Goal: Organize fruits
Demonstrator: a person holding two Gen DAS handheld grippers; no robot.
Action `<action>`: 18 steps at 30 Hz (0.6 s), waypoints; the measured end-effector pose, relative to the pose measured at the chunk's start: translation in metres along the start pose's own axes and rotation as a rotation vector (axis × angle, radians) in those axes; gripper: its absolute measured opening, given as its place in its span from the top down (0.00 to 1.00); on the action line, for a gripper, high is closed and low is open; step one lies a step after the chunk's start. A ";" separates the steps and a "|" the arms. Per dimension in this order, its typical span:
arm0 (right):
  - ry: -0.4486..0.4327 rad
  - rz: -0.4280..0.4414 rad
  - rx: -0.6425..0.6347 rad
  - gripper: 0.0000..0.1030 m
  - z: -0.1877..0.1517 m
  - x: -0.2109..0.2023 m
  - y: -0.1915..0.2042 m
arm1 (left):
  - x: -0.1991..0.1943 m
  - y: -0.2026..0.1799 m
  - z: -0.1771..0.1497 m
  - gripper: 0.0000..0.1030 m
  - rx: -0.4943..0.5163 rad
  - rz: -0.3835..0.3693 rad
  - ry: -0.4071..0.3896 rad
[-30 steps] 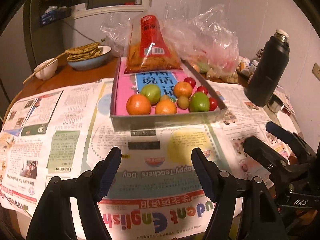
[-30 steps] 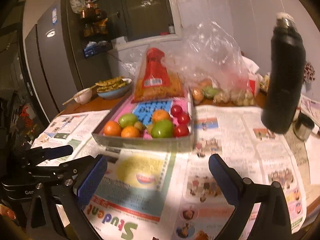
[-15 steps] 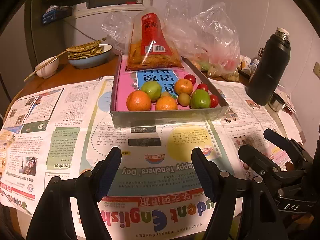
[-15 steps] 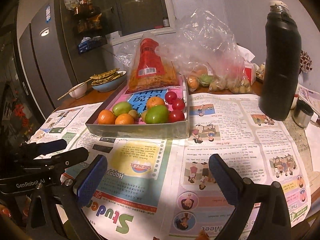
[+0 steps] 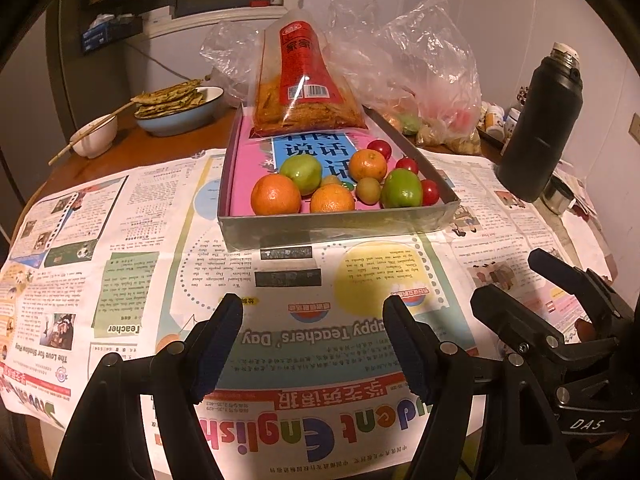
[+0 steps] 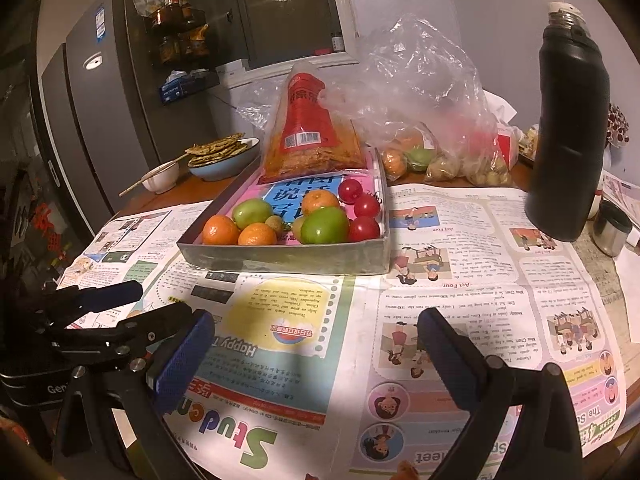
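At twelve o'clock we see the fruits (image 5: 336, 184) in a grey tray (image 5: 340, 228), snack bag (image 5: 304, 84) behind, black flask (image 5: 540, 128) at two, on newspaper (image 5: 160, 280). Left gripper (image 5: 312, 340) and right gripper (image 6: 316, 348) gape wide, empty.

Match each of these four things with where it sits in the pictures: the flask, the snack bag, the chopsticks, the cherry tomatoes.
Things:
1. black flask
2. red snack bag
3. chopsticks
4. cherry tomatoes

Places:
A. across the small white bowl, on the bare wood
B. at the far end of the grey tray, leaning upright
C. inside the tray, along its right side
D. upright on the newspaper, right of the tray

Pairs: 1-D, 2-B, 3-A, 4-C
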State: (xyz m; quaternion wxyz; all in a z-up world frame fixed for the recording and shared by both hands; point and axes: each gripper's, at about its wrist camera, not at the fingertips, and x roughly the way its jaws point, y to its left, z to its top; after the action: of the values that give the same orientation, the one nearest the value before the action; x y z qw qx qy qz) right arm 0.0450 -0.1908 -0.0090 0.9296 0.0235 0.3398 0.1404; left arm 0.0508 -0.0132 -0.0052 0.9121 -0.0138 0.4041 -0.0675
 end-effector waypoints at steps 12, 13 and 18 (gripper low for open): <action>0.000 -0.002 0.003 0.01 0.000 0.000 -0.001 | -0.002 0.002 -0.001 0.28 -0.008 0.004 -0.006; 0.000 -0.002 0.004 0.01 0.000 0.000 -0.001 | -0.002 0.002 -0.001 0.28 -0.005 0.004 -0.006; 0.002 -0.002 0.004 0.01 0.000 0.000 -0.002 | -0.001 0.001 -0.001 0.28 -0.002 0.002 -0.001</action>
State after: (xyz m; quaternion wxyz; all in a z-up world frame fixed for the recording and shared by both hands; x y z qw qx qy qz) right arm 0.0454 -0.1925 -0.0095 0.9294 0.0251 0.3410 0.1390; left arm 0.0494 -0.0117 -0.0047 0.9123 -0.0144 0.4039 -0.0659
